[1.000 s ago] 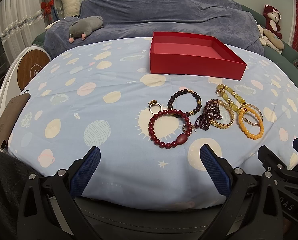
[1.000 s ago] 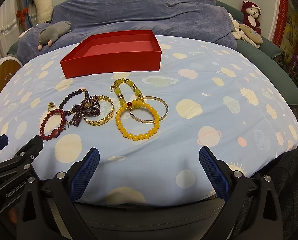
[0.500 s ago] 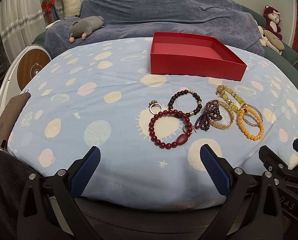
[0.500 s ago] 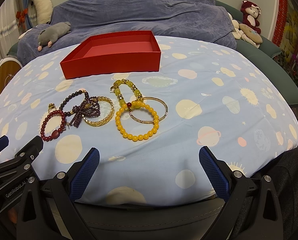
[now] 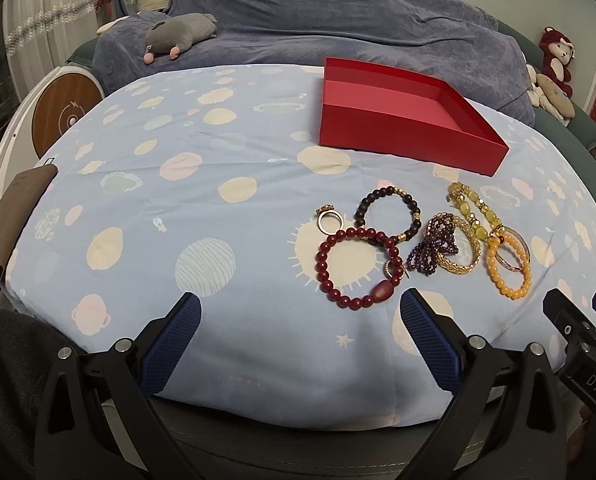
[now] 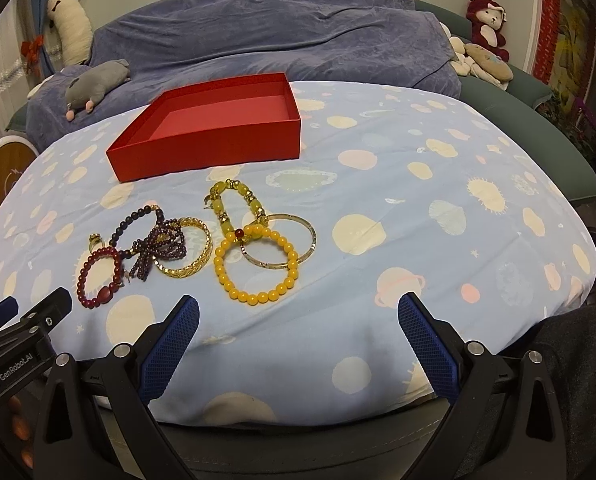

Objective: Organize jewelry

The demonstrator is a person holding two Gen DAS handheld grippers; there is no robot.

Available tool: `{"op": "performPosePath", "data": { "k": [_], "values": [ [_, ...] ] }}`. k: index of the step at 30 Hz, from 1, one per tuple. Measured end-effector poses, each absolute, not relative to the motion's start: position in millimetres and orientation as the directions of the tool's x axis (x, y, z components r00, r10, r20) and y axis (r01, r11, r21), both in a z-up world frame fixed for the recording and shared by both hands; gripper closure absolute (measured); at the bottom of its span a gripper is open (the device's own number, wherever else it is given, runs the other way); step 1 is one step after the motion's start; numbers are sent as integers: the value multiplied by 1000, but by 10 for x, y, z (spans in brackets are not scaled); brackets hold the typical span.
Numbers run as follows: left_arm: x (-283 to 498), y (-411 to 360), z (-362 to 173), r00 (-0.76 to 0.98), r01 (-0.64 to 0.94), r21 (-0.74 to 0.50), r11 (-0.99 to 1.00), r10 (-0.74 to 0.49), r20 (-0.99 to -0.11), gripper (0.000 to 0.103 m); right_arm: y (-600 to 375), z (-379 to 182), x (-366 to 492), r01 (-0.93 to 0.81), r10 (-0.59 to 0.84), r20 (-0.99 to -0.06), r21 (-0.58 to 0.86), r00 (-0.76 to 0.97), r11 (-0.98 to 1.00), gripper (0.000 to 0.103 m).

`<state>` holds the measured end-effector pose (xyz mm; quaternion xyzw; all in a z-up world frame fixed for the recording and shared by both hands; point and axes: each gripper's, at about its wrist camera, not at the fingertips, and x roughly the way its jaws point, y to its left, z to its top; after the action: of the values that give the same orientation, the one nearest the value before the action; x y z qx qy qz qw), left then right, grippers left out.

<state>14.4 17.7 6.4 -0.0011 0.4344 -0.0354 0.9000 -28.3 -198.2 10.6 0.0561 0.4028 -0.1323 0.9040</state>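
Observation:
An empty red box (image 5: 402,128) (image 6: 218,136) stands on the blue spotted cloth. In front of it lie several pieces: a dark red bead bracelet (image 5: 358,266) (image 6: 98,276), a ring (image 5: 330,220), a dark brown bead bracelet (image 5: 390,214), a purple bead bunch (image 5: 432,248) (image 6: 160,248), a gold bangle (image 6: 186,254), a yellow-green bracelet (image 6: 234,208), an orange bead bracelet (image 6: 258,268) (image 5: 508,268) and a thin bangle (image 6: 282,246). My left gripper (image 5: 298,332) is open and empty, just short of the dark red bracelet. My right gripper (image 6: 298,332) is open and empty, just short of the orange bracelet.
A grey-blue blanket (image 6: 258,36) covers the sofa behind. A grey plush toy (image 5: 178,34) lies at the back left, more plush toys (image 6: 486,28) at the back right. A round white and wood device (image 5: 64,114) stands at the left edge.
Both grippers have moved a little forward toward the jewelry. The jaws stay open and nothing on the cloth has moved.

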Motion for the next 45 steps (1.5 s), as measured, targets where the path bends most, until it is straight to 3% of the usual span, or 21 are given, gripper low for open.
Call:
{"op": "performPosePath", "data": {
  "k": [6, 11, 14, 20, 24, 32, 36, 41, 45],
  "values": [
    [236, 256, 38, 602, 29, -74, 997, -76, -795, 8, -2017, 105, -206, 276, -187, -754, -7, 630, 961, 7],
    [287, 209, -19, 589, 57, -36, 998, -63, -806, 8, -2114, 68, -69, 276, -185, -780, -16, 598, 961, 7],
    [326, 201, -54, 580, 50, -38, 998, -60, -812, 8, -2170, 58, 0, 267, -167, -788, -3, 593, 964, 12],
    [366, 122, -69, 584, 89, -7, 996, -58, -809, 8, -2248, -45, 213, 247, -130, -815, 16, 564, 969, 31],
    [386, 122, -94, 571, 94, -14, 995, -65, -818, 8, -2272, -176, 340, 237, -96, -847, 36, 523, 971, 52],
    [438, 162, -142, 543, 81, -36, 996, -75, -837, 13, -2155, -256, 394, 183, -48, -860, 53, 507, 982, 74],
    [524, 174, -140, 540, 83, -27, 996, -68, -839, 16, -2136, -247, 369, 159, -22, -860, 69, 509, 985, 95],
    [714, 172, -208, 490, 88, -51, 995, -88, -867, 32, -2150, -213, 304, 166, -8, -854, 92, 520, 982, 96],
    [754, 92, -241, 498, 115, 13, 993, -46, -866, 33, -2158, -214, 307, 166, -1, -856, 99, 517, 981, 96]
  ]
}}
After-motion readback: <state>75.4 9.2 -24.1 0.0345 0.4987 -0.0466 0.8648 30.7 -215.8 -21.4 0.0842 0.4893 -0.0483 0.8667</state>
